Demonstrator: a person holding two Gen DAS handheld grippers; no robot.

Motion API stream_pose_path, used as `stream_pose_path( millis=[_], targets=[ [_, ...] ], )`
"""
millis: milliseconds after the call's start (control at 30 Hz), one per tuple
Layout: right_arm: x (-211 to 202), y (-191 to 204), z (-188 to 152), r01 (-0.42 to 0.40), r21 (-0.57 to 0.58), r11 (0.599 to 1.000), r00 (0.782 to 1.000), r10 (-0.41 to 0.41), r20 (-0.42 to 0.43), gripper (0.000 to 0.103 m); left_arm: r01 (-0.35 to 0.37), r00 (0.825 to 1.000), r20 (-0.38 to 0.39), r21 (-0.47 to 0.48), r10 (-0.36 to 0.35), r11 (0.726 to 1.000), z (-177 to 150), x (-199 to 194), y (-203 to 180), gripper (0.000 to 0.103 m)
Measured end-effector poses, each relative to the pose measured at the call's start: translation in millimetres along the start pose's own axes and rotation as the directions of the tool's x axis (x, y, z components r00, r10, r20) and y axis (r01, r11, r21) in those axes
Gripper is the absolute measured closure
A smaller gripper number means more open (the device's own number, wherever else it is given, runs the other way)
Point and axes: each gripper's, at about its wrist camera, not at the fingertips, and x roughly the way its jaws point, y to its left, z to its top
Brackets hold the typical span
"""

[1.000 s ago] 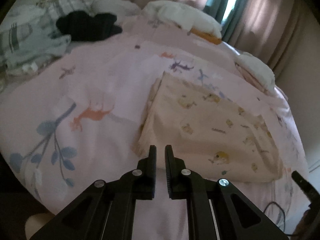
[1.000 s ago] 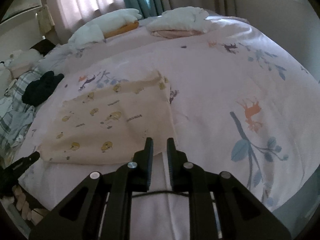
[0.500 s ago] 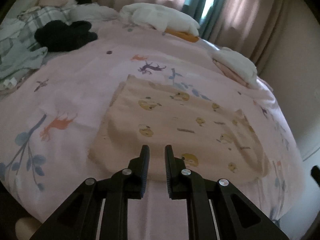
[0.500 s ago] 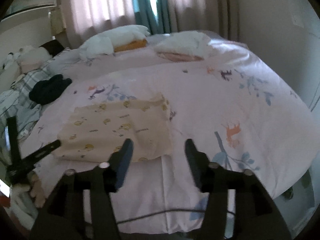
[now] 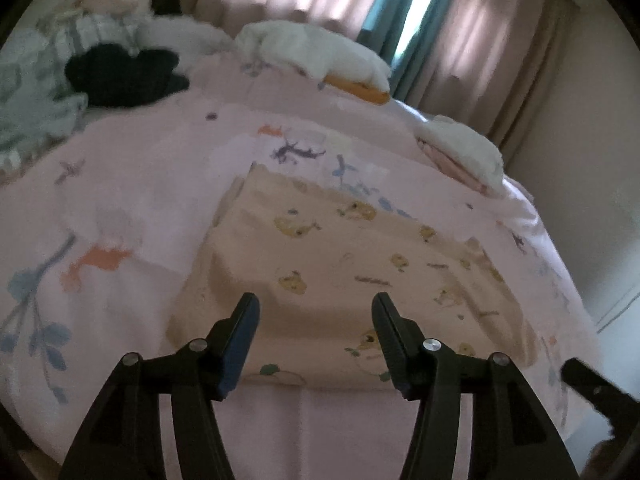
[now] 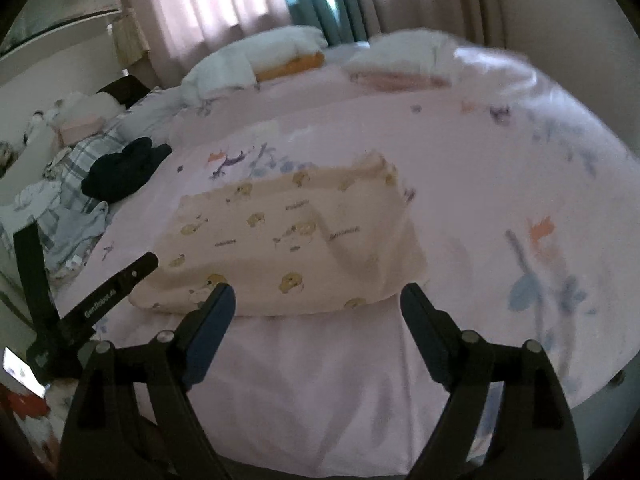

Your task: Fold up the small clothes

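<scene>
A folded cream garment (image 5: 360, 272) (image 6: 288, 240) printed with small yellow animals lies flat on the pink bed cover (image 5: 120, 208) (image 6: 500, 168). My left gripper (image 5: 316, 304) hovers over the garment's near left part, its jaws opening, with nothing gripped between them. My right gripper (image 6: 318, 294) hangs over the garment's near edge, its jaws opening wide, and they hold nothing. The left gripper's arm (image 6: 108, 292) shows at the left of the right wrist view, and the right gripper's finger (image 5: 592, 388) at the lower right of the left wrist view.
A black garment (image 5: 120, 76) (image 6: 120, 168) and a heap of plaid and pale clothes (image 5: 36, 92) (image 6: 60, 200) lie at the bed's left. Folded white piles (image 5: 320, 52) (image 5: 464, 152) sit near the curtains (image 5: 460, 20). A wall is at the right.
Both grippers went from shut to open, the right one first. The left view swung so the garment now sits centred under the fingers; the right gripper pulled back from the garment's corner.
</scene>
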Motion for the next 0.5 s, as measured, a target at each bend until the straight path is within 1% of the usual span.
stream_pose_path(
  millis=[33, 67, 100, 167, 267, 333, 400, 433, 500],
  targets=[
    [3.7, 0.7, -1.4, -0.001, 0.009, 1.000, 1.000, 0.001, -0.008, 0.017, 0.005, 1.000, -0.003, -0.022, -0.005, 1.000, 0.4, 2.2, 4.7, 0.044],
    [8.9, 0.3, -2.1, -0.001, 0.016, 1.000, 1.000, 0.002, -0.018, 0.017, 0.004, 1.000, -0.005, -0.045, -0.005, 0.999, 1.6, 4.7, 9.5, 0.041],
    [14.2, -0.1, -2.5, -0.001, 0.021, 1.000, 1.000, 0.002, -0.024, 0.017, -0.008, 1.000, -0.009, -0.060, 0.008, 0.998, 3.7, 7.5, 14.0, 0.039],
    [22.7, -2.4, -3.0, 0.004, 0.041, 0.999, 0.999, -0.002, -0.035, 0.017, -0.054, 0.999, -0.012, -0.057, 0.053, 0.997, 6.7, 11.3, 17.2, 0.039],
    [40.0, -12.2, -3.8, -0.013, 0.118, 0.993, 0.998, 0.021, -0.067, 0.017, -0.106, 0.994, 0.005, -0.060, 0.106, 0.993, 7.7, 12.6, 22.8, 0.039],
    [53.0, -22.4, -6.7, -0.026, 0.197, 0.980, 0.995, 0.044, -0.086, 0.017, -0.115, 0.993, -0.003, -0.067, 0.115, 0.991, 7.9, 14.3, 26.4, 0.038],
    [67.3, -31.9, -11.1, -0.020, 0.274, 0.962, 0.992, 0.054, -0.115, 0.017, -0.132, 0.991, -0.021, -0.068, 0.131, 0.989, 8.2, 17.3, 30.1, 0.038],
    [72.1, -34.8, -13.5, -0.016, 0.300, 0.954, 0.991, 0.054, -0.120, 0.016, -0.129, 0.991, -0.022, -0.064, 0.128, 0.989, 7.5, 17.6, 31.0, 0.038],
    [71.6, -34.8, -15.7, -0.032, 0.326, 0.945, 0.996, 0.057, -0.069, 0.015, -0.121, 0.992, -0.032, -0.055, 0.119, 0.991, 5.7, 18.9, 34.0, 0.038]
  ],
)
